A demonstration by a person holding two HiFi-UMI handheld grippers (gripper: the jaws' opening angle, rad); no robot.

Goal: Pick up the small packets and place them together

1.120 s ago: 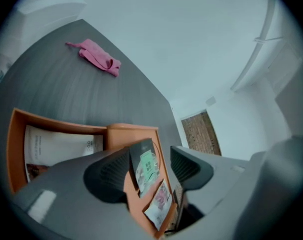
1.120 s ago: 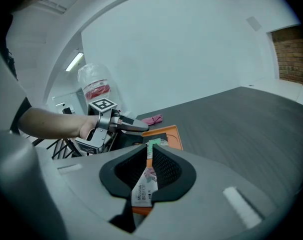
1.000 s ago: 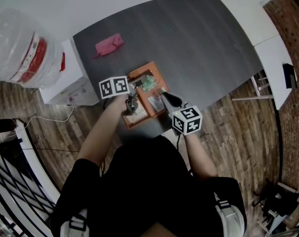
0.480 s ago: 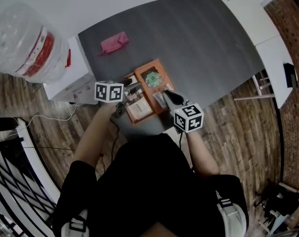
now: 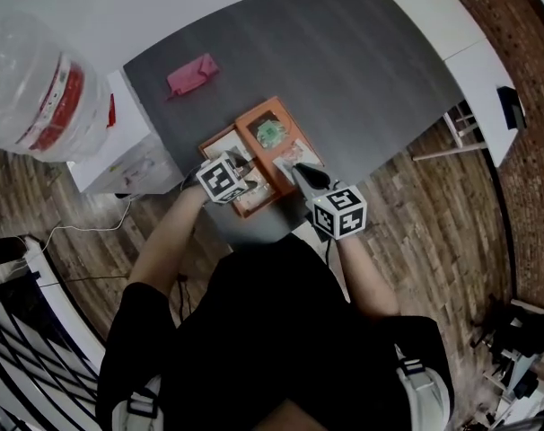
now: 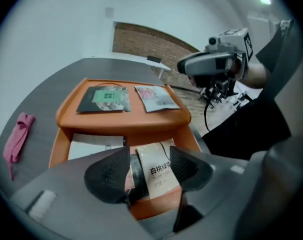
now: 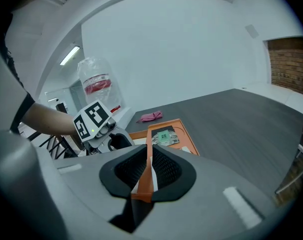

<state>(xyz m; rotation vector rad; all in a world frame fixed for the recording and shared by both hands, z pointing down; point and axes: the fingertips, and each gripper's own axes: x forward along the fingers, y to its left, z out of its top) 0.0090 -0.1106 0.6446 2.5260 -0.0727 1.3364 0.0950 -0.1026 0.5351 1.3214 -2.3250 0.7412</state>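
Head view: dark table (image 5: 362, 52), pink cloth (image 5: 191, 73) off at far left. left gripper (image 5: 245, 185) and right gripper (image 5: 301, 171) close together near front edge.

Left gripper view: jaws apart, just been closing. white packet (image 6: 160, 178) lies in gap, in lower tray (image 6: 59, 149), pads not squeezing it afaict. green-label packet (image 6: 105, 98) and pale packet (image 6: 155, 97) side by side on upper tray (image 6: 124, 125).

Right gripper view: jaws pinched tight on upper tray's orange rim.

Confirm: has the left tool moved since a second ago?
Yes. The left tool drew away from the pink cloth, toward the person; its jaws have just been closing, a white packet between them.
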